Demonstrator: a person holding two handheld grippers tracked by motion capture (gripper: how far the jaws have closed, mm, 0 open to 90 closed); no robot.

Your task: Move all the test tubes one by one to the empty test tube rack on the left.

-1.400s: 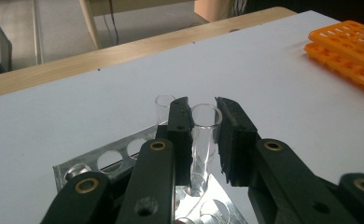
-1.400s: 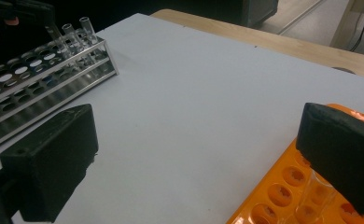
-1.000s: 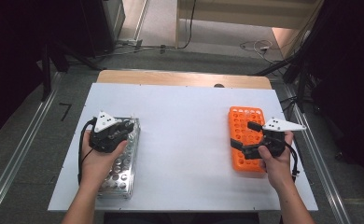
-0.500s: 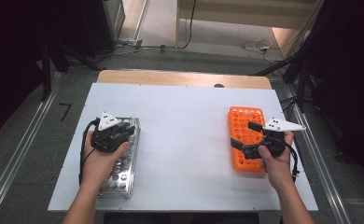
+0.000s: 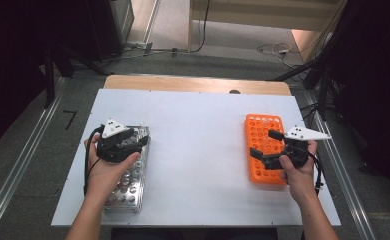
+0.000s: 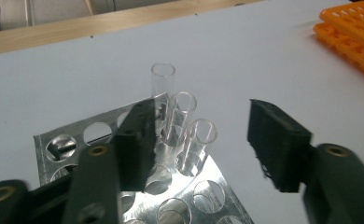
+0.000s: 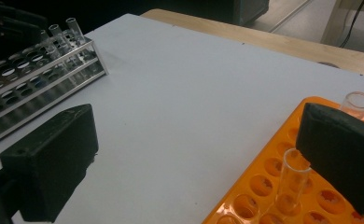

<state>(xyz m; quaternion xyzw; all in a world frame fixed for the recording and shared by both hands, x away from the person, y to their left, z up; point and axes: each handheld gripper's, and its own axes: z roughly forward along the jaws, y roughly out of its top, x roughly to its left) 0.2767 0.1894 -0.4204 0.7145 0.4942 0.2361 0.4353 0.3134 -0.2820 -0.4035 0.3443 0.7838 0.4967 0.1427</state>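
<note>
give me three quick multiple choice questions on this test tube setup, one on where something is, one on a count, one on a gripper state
1. Where is the orange rack?
A. on the table's right side, by the right gripper
B. on the floor
C. stacked on the metal rack

2. How many clear tubes stand in the metal rack in the left gripper view?
A. none
B. three
C. eight

3. How do the left gripper's jaws stand?
A. shut on a tube
B. shut on nothing
C. open, with the tubes beyond them

Answers:
1 A, the high view shows it at the right gripper.
2 B, three glass rims rise from the corner holes.
3 C, a wide gap separates the jaws.
</note>
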